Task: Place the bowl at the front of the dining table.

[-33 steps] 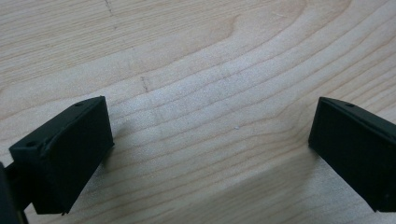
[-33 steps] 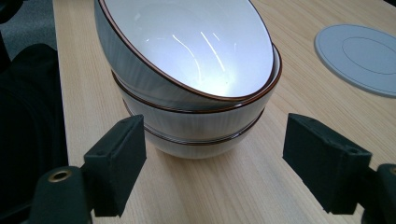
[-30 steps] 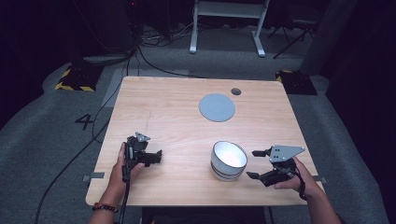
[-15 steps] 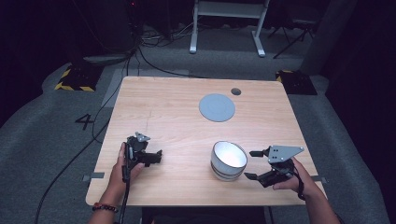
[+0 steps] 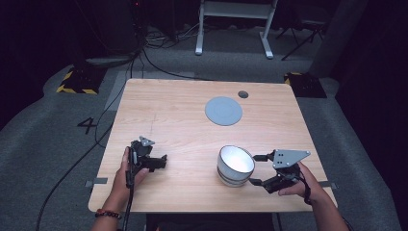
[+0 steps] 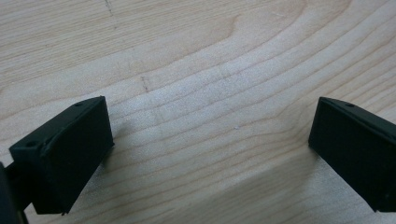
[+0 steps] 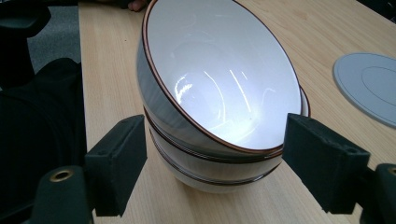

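Little had shifted since the earlier frame: the right gripper [image 5: 257,170] edged nearer the stacked bowls [image 5: 235,165] at the desk's [image 5: 183,110] near right, jaws spread either side for a grasp, while the left gripper [image 5: 161,161] rested spread-jawed on bare wood.

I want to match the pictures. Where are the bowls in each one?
High view: bowls low, right of middle, beside the right gripper.
Left gripper view: bare table, open jaws.
Right gripper view: bowls in the middle, between open jaws.
Shared landmark: grey disc.
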Motion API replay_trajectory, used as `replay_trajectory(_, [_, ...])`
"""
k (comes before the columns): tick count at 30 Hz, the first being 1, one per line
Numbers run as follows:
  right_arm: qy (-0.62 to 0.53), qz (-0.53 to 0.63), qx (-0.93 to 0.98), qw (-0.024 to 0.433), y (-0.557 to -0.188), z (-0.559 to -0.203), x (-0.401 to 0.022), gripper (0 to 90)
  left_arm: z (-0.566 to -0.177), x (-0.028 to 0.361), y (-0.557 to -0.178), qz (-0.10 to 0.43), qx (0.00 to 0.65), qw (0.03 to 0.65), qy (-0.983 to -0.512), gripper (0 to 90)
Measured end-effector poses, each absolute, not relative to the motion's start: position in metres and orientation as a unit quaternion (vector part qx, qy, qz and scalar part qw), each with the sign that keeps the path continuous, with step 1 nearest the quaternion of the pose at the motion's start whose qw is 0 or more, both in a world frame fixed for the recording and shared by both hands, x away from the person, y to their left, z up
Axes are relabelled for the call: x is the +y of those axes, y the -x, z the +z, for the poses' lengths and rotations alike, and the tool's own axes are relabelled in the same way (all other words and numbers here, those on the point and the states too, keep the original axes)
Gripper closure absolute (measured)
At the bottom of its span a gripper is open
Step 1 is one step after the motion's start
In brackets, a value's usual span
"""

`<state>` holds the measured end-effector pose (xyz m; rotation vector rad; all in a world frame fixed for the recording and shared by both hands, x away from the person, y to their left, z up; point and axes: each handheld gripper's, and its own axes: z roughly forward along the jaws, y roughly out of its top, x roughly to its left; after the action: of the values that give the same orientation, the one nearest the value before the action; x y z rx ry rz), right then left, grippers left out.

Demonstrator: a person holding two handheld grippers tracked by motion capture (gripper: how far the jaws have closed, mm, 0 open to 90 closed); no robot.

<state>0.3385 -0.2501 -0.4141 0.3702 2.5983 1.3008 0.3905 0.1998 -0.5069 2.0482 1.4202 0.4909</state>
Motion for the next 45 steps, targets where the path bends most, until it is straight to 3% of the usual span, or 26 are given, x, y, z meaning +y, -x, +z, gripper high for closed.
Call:
replay_trajectory(34, [-0.091,0.438,0.893,0.057,-0.345,-0.425,-0.212,29.8,-0.507,0.200,-0.391,0.185,0.534,0.297,-0.770,0.0])
replay_trajectory(43, [-0.091,0.441,0.892,0.044,-0.348,-0.426,-0.208,39.2,-0.507,0.200,-0.391,0.185,0.534,0.297,-0.770,0.0])
replay_trajectory(45, [-0.088,0.443,0.892,0.034,-0.349,-0.426,-0.206,46.7,-0.507,0.200,-0.391,0.185,0.534,0.297,-0.770,0.0])
